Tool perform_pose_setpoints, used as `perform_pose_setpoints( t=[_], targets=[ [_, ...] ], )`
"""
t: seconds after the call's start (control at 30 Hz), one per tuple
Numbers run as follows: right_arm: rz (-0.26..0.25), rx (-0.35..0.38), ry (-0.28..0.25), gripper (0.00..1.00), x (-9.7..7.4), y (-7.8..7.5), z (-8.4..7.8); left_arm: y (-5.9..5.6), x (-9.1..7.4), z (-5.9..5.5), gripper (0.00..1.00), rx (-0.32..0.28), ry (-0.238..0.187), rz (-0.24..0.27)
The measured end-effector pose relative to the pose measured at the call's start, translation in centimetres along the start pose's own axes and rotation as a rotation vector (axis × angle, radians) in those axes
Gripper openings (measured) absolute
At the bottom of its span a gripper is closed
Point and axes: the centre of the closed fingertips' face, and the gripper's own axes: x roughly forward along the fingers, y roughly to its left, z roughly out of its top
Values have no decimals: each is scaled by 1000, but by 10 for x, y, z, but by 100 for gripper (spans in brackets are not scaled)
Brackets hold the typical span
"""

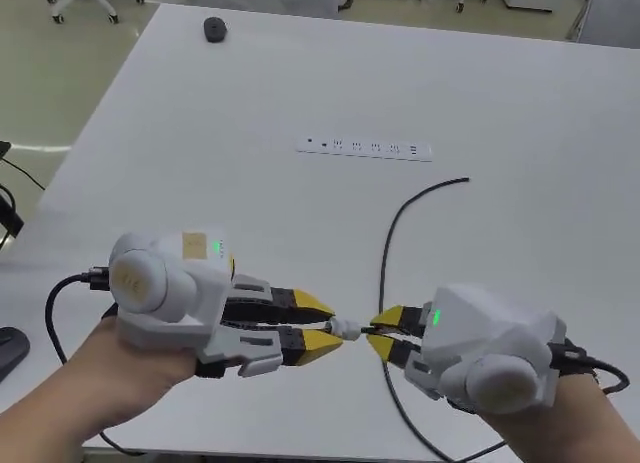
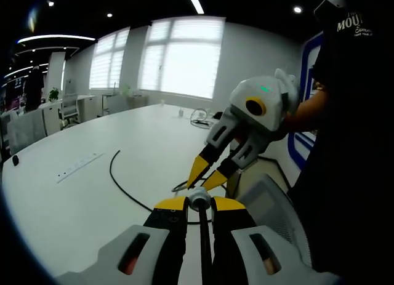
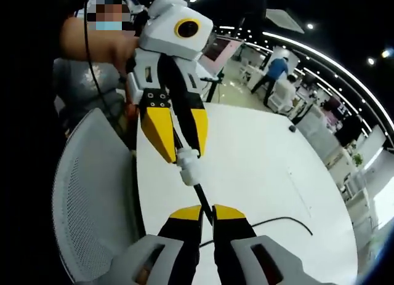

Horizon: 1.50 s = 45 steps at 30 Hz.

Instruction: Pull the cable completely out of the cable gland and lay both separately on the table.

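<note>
A small white cable gland [image 1: 345, 330] hangs in the air between the two grippers, near the table's front edge. My left gripper [image 1: 325, 332] is shut on the gland [image 2: 198, 198], whose white body [image 3: 187, 162] sticks out past the yellow tips. A thin black cable [image 1: 384, 253] runs from the gland into my right gripper [image 1: 381, 332], which is shut on the cable [image 3: 205, 206] close to the gland. The rest of the cable curves away across the white table [image 1: 300, 93] to a free end [image 1: 462, 181]; it also trails on the table in the left gripper view [image 2: 123, 185].
A white power strip [image 1: 365, 148] lies flat mid-table, beyond the cable's end. A dark mouse [image 1: 215, 29] sits at the far left edge. A grey mesh chair [image 3: 86, 192] stands just in front of the table. People and desks are far behind.
</note>
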Motion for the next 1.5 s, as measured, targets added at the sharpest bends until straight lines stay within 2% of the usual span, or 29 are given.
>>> perform_pose_setpoints(
  t=[0.1,0.23,0.3,0.43,0.5,0.6,0.7,1.13,1.23,1.3,1.33,1.37,1.43,1.47,1.5],
  targets=[
    [-12,46,13,1,0,-6,-11,1,-1,1,15,0,-4,3],
    [-3,191,20,1,2,-10,-29,1,-1,1,15,-4,-11,1],
    [-4,212,20,1,2,-12,-35,1,-1,1,15,-2,-10,2],
    [10,296,31,1,6,-10,-46,2,-1,0,15,-3,-7,3],
    [42,373,39,1,10,-4,-53,2,-2,-1,15,-7,-7,2],
    [46,393,28,1,12,-4,-55,3,-2,-2,15,-12,-6,1],
    [48,357,31,1,12,-2,-53,3,-2,-2,15,-14,-7,0],
    [36,300,42,3,12,-5,-52,5,-2,-1,15,-27,-6,-1],
    [38,273,24,6,11,-5,-44,6,-1,-4,15,-23,2,3],
    [23,221,21,11,7,-7,-37,6,-1,-4,15,-26,2,1],
    [18,169,0,12,5,-8,-27,5,-1,-4,15,-29,0,0],
    [16,155,-4,12,4,-8,-24,5,-1,-4,15,-29,0,0],
    [15,80,-4,13,2,-6,-12,6,-1,-4,15,-32,3,0],
    [15,2,6,13,1,-3,-6,7,-1,-5,15,-38,5,-1],
    [19,-43,9,13,2,-1,-3,7,-1,-5,15,-38,6,-1]
  ],
)
